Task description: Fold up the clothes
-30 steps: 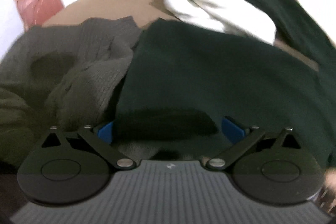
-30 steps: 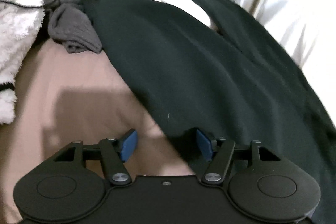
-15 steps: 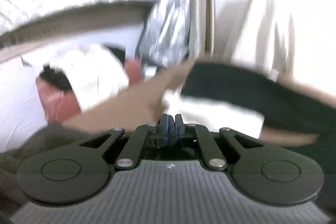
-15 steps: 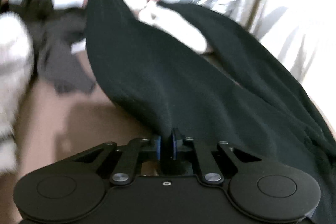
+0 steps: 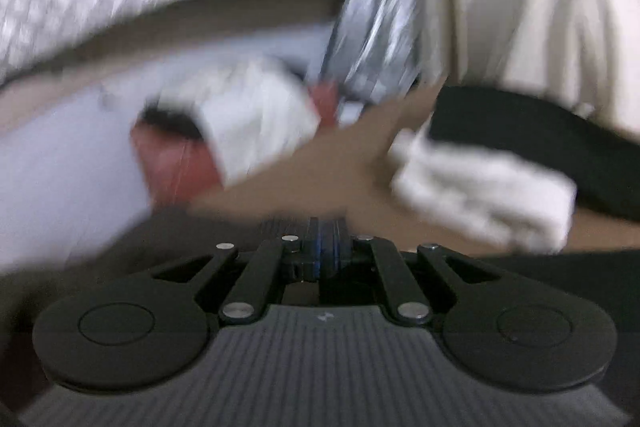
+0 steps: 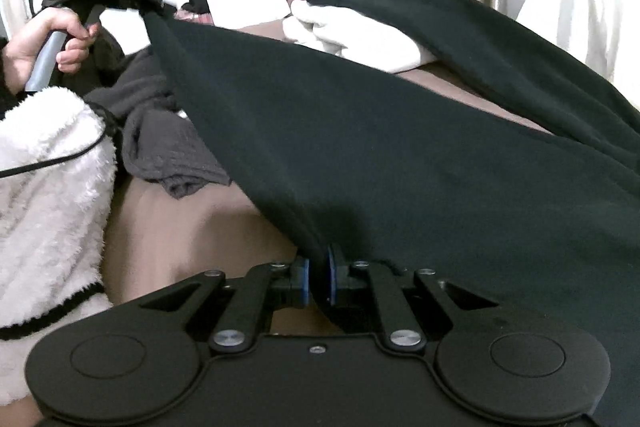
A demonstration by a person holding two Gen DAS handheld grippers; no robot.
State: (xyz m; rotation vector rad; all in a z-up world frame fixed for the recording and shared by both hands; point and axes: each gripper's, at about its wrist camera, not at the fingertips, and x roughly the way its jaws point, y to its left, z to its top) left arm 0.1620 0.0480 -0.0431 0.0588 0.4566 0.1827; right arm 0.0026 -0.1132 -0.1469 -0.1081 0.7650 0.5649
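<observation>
Dark green garment (image 6: 380, 147) stretching diagonally between pinching left gripper (image 6: 154, 7) and right gripper (image 6: 318, 281) (no legible writing).

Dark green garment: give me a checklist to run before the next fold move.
1. Right gripper pinching the dark green garment: ok.
2. Left gripper clamped on its far corner: ok.
3. Edge between the grips taut: ok.
4. Garment clear of the white garment: not ok, a sleeve drapes over it.
5. Grey sweater clear of the fold area: not ok, it lies partly under the lifted edge.
</observation>
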